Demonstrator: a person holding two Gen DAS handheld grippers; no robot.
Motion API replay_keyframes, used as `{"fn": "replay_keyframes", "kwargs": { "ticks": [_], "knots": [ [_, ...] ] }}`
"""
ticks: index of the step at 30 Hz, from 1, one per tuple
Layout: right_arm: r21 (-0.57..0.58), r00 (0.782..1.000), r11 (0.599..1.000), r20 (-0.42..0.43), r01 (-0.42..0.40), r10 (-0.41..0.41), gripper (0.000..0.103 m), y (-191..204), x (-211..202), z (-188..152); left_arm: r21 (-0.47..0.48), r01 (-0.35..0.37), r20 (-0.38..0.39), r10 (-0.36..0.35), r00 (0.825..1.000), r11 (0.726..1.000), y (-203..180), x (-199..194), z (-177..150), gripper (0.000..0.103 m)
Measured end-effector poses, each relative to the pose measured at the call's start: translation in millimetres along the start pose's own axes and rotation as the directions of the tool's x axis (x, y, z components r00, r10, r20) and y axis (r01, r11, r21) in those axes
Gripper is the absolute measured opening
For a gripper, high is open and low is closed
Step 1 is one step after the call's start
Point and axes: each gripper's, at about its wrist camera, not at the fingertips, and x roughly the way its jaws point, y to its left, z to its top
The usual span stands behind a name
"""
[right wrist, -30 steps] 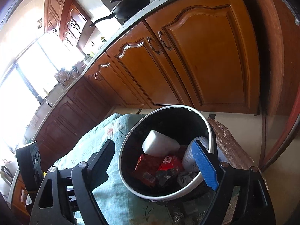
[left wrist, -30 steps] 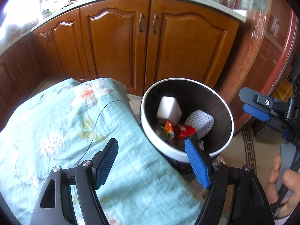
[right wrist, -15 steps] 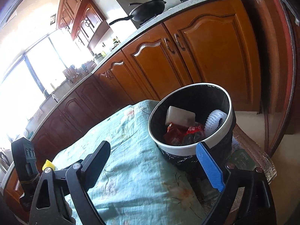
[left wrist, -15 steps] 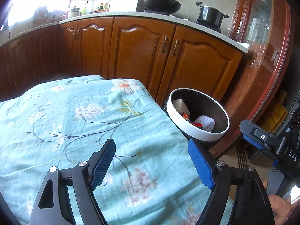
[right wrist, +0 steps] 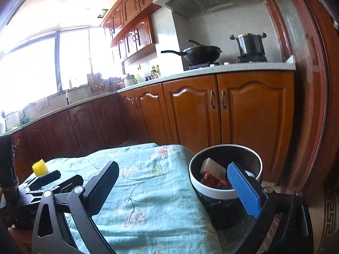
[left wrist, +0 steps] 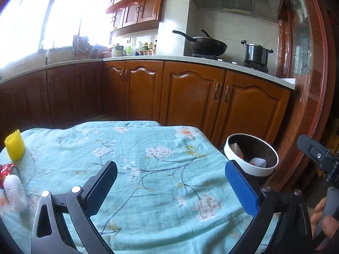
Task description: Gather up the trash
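Note:
The bin (left wrist: pixel 252 170), dark with a white rim, stands off the table's right edge and holds a white block (right wrist: pixel 211 165), red wrappers (right wrist: pixel 213 181) and a white foam net (left wrist: pixel 257 162). On the turquoise floral cloth (left wrist: pixel 161 148), at far left, stand a yellow foam net (left wrist: pixel 14 145), a red wrapper (left wrist: pixel 6 169) and a white foam net (left wrist: pixel 13 192). My left gripper (left wrist: pixel 171 169) hovers over the cloth, its jaws opening with nothing between them. My right gripper (right wrist: pixel 172 169) hangs beside the bin (right wrist: pixel 211 191), its jaws also opening and empty.
Brown kitchen cabinets (left wrist: pixel 190 97) run behind the table, with a wok (left wrist: pixel 207 45) and a pot (left wrist: pixel 256 53) on the counter. A wooden door frame (left wrist: pixel 309 105) rises to the right of the bin. A hand (left wrist: pixel 324 218) grips the right tool's handle.
Both grippers pulled back from over the bin and tilted upward, so the bin shrank toward the right. Their jaws spread wider. The yellow net and other trash came into view at left.

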Motion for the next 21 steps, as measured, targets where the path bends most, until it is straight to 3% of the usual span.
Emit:
{"fn": "replay_keyframes", "kwargs": {
  "ticks": [9, 21],
  "knots": [
    [-0.002, 1.000, 1.000, -0.026, 0.018, -0.018, 0.103, 11, 18, -44, 0.020, -0.087, 0.030, 0.087, 0.996, 0.996, 2, -11, -32, 0.102],
    [-0.025, 0.999, 0.999, -0.026, 0.025, -0.026, 0.103, 18, 16, -54, 0.064, -0.122, 0.042, 0.119, 0.992, 0.991, -6, -3, -43, 0.102]
  ]
}}
